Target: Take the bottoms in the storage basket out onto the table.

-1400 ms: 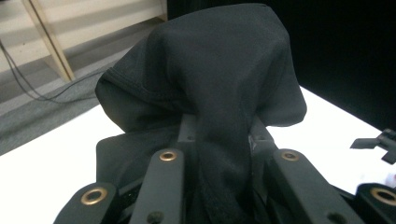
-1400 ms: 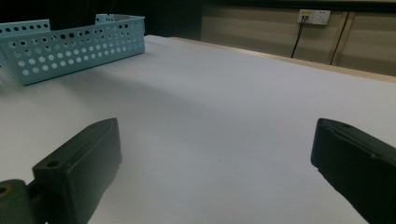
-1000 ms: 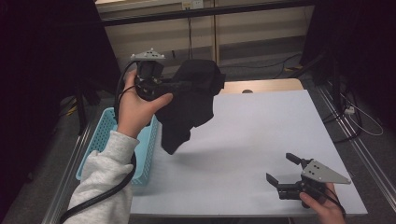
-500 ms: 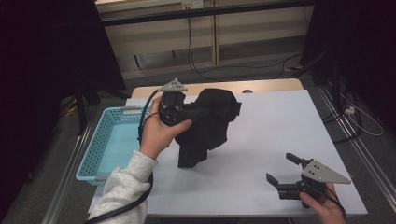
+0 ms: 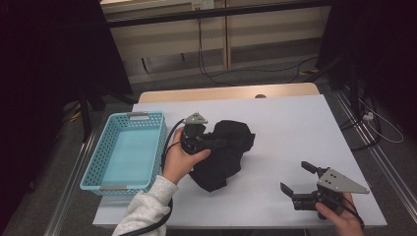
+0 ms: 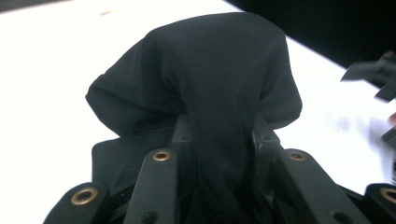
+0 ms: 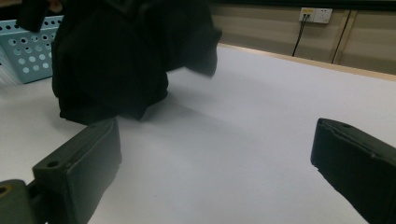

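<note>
my left gripper (image 5: pixel 223 144) has the black cloth (image 5: pixel 221 157) pinched between its jaws, a bunched fold running up between them in the left gripper view (image 6: pixel 224 116). the jaws have just been easing apart a little, yet the cloth sits wedged there, so i judge the grip is only loosening, not gone. the cloth is on the table (image 5: pixel 295 128), just right of the blue basket (image 5: pixel 125 152) and clear of it; its lower part rests on the table in a heap while i hold the top. i take this as setting it down in open space to spread or fold. my right gripper (image 5: pixel 297 184) waits well right of the cloth, jaws wide and empty, low over the table, pointed at the cloth (image 7: pixel 116 60), ready to take a free edge.
</note>
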Demonstrator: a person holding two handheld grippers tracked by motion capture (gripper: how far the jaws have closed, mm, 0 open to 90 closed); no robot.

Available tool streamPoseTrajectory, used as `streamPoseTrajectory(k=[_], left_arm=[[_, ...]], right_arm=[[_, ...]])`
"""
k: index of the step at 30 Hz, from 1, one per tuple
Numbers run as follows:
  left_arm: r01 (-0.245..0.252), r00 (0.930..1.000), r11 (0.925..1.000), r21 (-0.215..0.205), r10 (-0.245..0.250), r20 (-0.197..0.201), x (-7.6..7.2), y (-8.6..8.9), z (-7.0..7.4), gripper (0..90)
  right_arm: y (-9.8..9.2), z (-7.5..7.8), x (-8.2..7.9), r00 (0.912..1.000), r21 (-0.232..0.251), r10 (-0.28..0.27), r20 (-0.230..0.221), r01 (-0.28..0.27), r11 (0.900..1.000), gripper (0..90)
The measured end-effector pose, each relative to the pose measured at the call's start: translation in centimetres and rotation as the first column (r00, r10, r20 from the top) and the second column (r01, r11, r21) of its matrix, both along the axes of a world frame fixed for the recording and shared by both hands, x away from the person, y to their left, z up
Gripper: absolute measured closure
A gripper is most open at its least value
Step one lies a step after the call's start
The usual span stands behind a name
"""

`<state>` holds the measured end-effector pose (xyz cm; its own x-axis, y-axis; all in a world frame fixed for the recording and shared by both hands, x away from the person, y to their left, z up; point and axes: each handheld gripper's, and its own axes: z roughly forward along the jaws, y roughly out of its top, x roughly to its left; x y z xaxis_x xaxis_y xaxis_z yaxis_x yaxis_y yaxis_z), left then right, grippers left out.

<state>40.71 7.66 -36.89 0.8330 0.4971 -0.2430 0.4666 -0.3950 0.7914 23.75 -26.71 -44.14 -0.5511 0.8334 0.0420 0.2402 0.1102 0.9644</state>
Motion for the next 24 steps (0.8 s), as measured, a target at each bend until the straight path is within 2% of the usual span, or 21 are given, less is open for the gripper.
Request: streamPoseTrajectory(k=[3, 7, 10, 13, 17, 19, 21, 24], left_arm=[[-0.006, 1.0000, 0.9998, 0.017, 0.006, 0.000, -0.1, 0.2, -1.6, 67.4], [-0.038, 0.9991, 0.9993, 0.001, 0.038, 0.020, -0.2, 0.8, -2.7, 61.3], [-0.062, 0.9973, 0.9980, 0.011, 0.061, 0.041, -0.3, 1.5, -3.0, 56.6], [-0.087, 0.9936, 0.9961, 0.012, 0.086, 0.073, -0.4, 2.0, -3.1, 43.0], [-0.100, 0.9895, 0.9948, 0.021, 0.097, 0.108, -0.6, 2.4, -3.2, 31.6], [-0.105, 0.9880, 0.9943, 0.018, 0.102, 0.116, -0.8, 2.6, -3.3, 28.4], [-0.107, 0.9870, 0.9937, 0.034, 0.102, 0.124, -0.6, 2.7, -3.3, 26.1], [-0.117, 0.9874, 0.9930, 0.016, 0.115, 0.109, -0.7, 3.0, -3.2, 22.8]], right_arm=[[0.0, 0.0, 0.0, 1.0000, -0.004, 0.004, 0.003, -0.004, 1.000, 1.4], [0.1, 0.0, 0.0, 1.0000, -0.008, 0.007, 0.001, -0.007, 1.000, 1.5], [0.1, 0.0, 0.0, 1.0000, -0.008, 0.006, -0.001, -0.006, 1.000, 1.4], [0.1, 0.0, 0.0, 1.0000, -0.010, 0.005, -0.002, -0.005, 1.000, 1.4], [0.3, 0.0, 0.1, 1.0000, -0.015, 0.005, -0.001, -0.005, 1.000, 1.5], [0.4, 0.0, 0.2, 1.0000, -0.020, 0.006, -0.001, -0.006, 1.000, 1.4], [0.5, 0.0, 0.4, 1.0000, -0.028, -0.003, 0.001, 0.003, 1.000, 1.5], [0.9, 0.1, 0.7, 1.0000, -0.035, -0.005, -0.002, 0.005, 0.999, 1.4]])
